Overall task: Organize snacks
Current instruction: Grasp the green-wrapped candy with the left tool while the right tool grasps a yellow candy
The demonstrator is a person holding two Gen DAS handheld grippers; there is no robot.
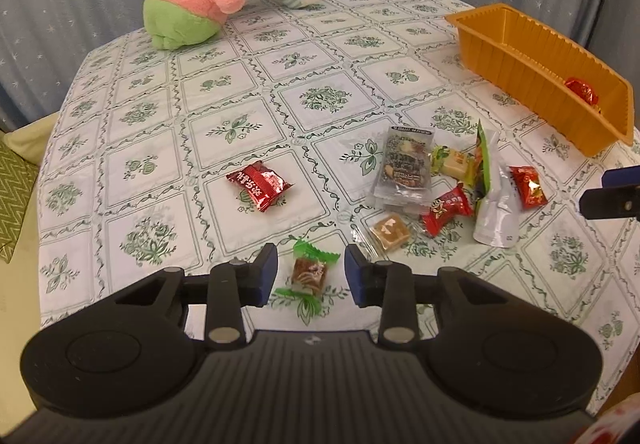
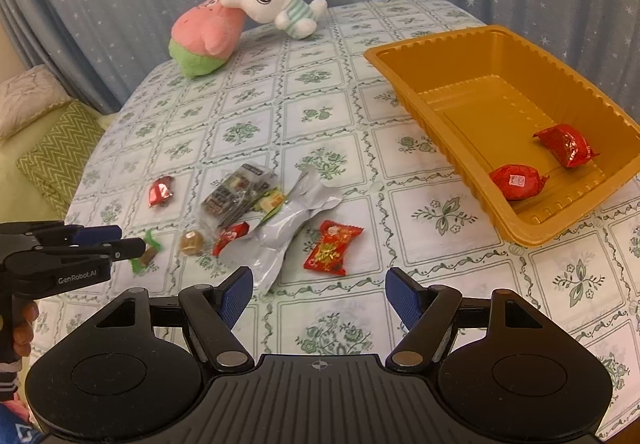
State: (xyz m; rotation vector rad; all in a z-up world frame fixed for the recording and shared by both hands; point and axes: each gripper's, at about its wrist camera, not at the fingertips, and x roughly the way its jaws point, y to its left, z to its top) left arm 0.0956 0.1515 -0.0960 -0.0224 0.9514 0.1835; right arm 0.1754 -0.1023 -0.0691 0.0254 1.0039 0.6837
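The left gripper (image 1: 310, 276) hangs low over the tablecloth (image 1: 248, 84), its blue pads (image 1: 268, 274) standing on either side of a green-wrapped candy (image 1: 308, 273) with a gap on each side, not pressing it; the candy lies flat on the cloth. The right gripper (image 2: 320, 296) hovers wide open with nothing between its jaws, just short of a red packet (image 2: 331, 247) and a silver pouch (image 2: 288, 232). Past the green candy lies the loose pile: a tan cube sweet (image 1: 390, 231), a clear bar packet (image 1: 406, 168), and small red sweets. One red sweet (image 1: 259, 185) lies apart to the left. The orange tray (image 2: 404, 84) on the right holds two red sweets (image 2: 518, 181). Two plush toys (image 1: 192, 4) sit at the far edge.
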